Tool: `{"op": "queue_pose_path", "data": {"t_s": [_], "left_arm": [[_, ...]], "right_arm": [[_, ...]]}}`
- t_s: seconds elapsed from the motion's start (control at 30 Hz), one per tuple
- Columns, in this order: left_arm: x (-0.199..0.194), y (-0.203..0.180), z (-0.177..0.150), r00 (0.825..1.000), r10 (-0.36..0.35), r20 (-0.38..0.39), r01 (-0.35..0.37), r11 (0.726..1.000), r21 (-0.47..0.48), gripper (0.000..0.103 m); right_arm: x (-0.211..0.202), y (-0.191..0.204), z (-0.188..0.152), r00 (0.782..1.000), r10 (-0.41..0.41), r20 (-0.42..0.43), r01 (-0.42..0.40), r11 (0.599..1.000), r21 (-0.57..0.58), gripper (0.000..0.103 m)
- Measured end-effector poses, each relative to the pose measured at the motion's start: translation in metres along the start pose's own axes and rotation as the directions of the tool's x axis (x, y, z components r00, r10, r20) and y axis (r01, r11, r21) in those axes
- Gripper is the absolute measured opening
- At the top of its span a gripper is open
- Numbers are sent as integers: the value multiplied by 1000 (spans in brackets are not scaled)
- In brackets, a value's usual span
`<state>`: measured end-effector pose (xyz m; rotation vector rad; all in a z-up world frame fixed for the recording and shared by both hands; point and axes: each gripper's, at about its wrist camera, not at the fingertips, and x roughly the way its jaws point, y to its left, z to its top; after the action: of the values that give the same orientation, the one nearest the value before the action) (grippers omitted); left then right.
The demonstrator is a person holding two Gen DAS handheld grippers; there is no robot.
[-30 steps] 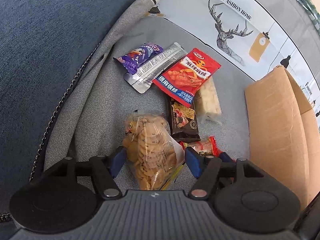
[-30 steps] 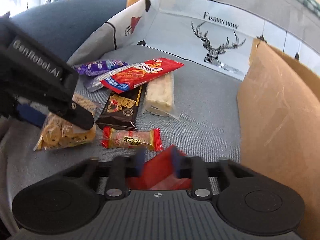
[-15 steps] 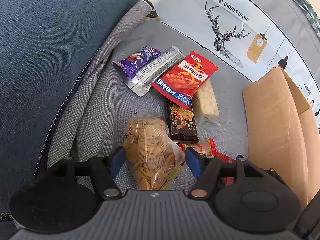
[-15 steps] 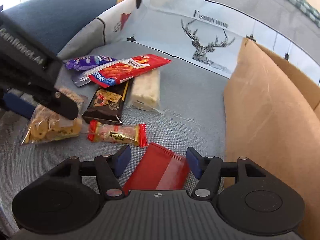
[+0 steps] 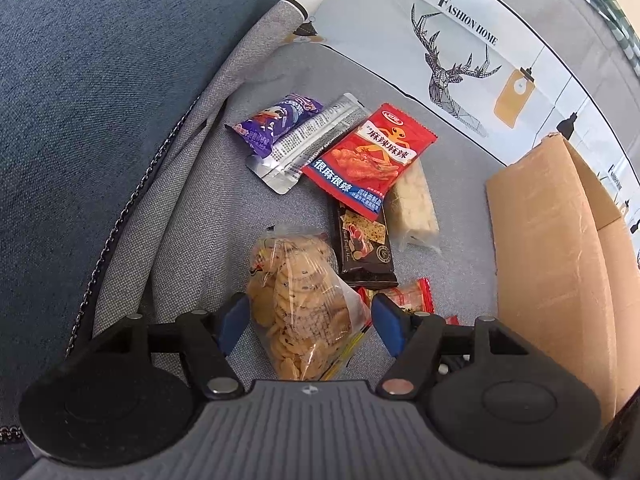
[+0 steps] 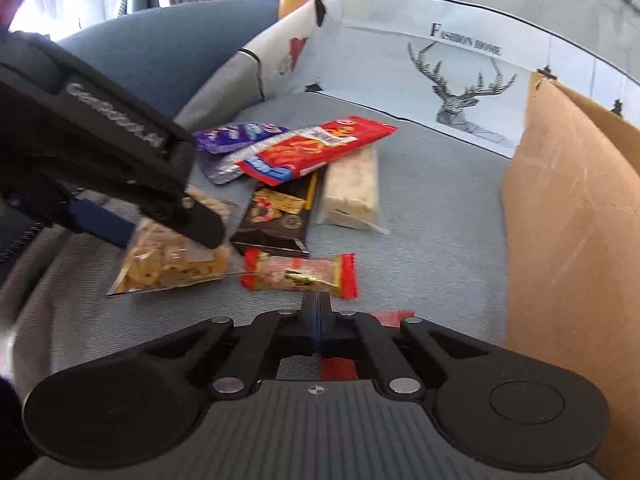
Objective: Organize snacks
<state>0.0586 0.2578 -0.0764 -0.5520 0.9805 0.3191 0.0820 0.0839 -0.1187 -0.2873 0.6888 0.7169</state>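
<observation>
Jaws of the right gripper (image 6: 317,306) have just been closing and now stand pressed together; a flat red packet (image 6: 394,316) lies just under and behind them, but whether its edge is pinched between them cannot be told. Just beyond the tips lies a red-ended candy bar (image 6: 299,274), its long axis running across the view, left to right.

Jaws of the left gripper (image 5: 306,316) stand wide on either side of a clear bag of cookies (image 5: 298,300); the blue pads (image 5: 232,322) sit close against the bag's sides, though a firm squeeze is not plain. The bag's long axis runs away from the gripper, its gathered top pointing outward.

Past it a dark cracker packet (image 5: 364,248) and a pale wafer pack (image 5: 412,208) lie side by side, lengthwise away from the camera. A red chilli-snack packet (image 5: 370,158) overlaps their far ends, beside a silver sachet (image 5: 308,144) and a purple wrapper (image 5: 276,124).

All rest on a grey sofa cushion (image 5: 192,216). A cardboard box (image 5: 556,248) stands to the right, a deer-print pillow (image 5: 460,76) lies behind, and a blue sofa arm (image 5: 88,80) rises at left.
</observation>
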Motion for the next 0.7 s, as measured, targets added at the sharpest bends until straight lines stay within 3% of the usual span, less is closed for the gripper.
{"op": "queue_pose_path", "data": {"t_s": [0.13,0.23,0.3,0.37,0.43,0.7], "left_arm": [[0,1,0,1000,-8,-3,8,1000,-10,73],[0,-1,0,1000,-13,-2,13,1000,-5,73],[-1,0,0,1000,-18,-2,18,1000,-6,73],[-1,2,0,1000,-23,0,23,1000,-15,73],[-1,4,1,1000,-31,0,31,999,-29,74],[3,7,3,999,-47,-9,47,997,-56,75]], "right_arm": [[-8,4,-2,997,81,-13,-81,997,-16,0],[-14,5,0,999,51,-7,-51,999,-20,1],[-17,-1,2,1000,8,12,-8,1000,24,9],[-15,-9,3,1000,-18,9,17,996,85,30],[-12,-18,3,999,-32,-8,32,988,148,39],[-19,-39,5,999,33,-13,-27,952,303,40]]}}
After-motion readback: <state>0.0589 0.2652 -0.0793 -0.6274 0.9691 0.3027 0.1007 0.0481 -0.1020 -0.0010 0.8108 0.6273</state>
